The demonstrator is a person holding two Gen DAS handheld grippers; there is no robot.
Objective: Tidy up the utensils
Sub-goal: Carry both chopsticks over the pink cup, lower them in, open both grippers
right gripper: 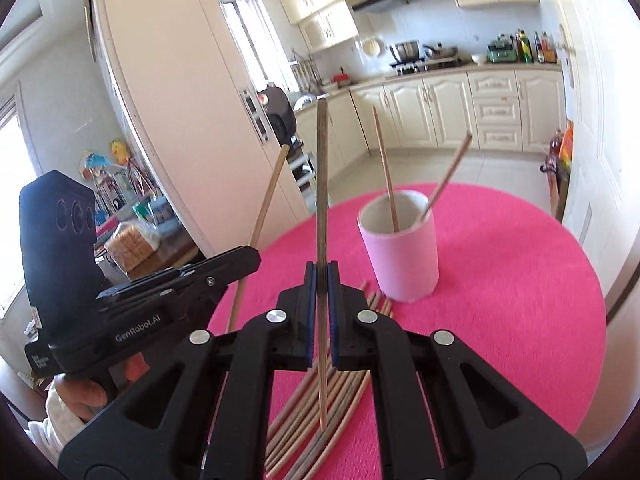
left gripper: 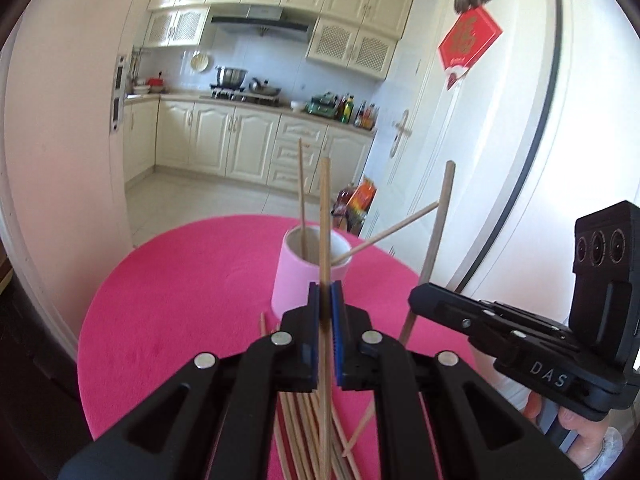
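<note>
Both hand-held grippers — left (left gripper: 325,300), right (right gripper: 321,280) — each clamped on upright chopstick (left gripper: 325,216); pink cup (left gripper: 310,272) just ahead, left nearer.

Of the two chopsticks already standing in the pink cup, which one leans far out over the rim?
The right-hand chopstick in the pink cup slants steeply rightward; the other chopstick stands nearly upright.

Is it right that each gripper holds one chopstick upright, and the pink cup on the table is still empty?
Not quite: the pink cup is not empty. The right wrist view shows two chopsticks already leaning inside it. The rest stands: the left gripper and the right gripper each hold one chopstick upright.
</note>
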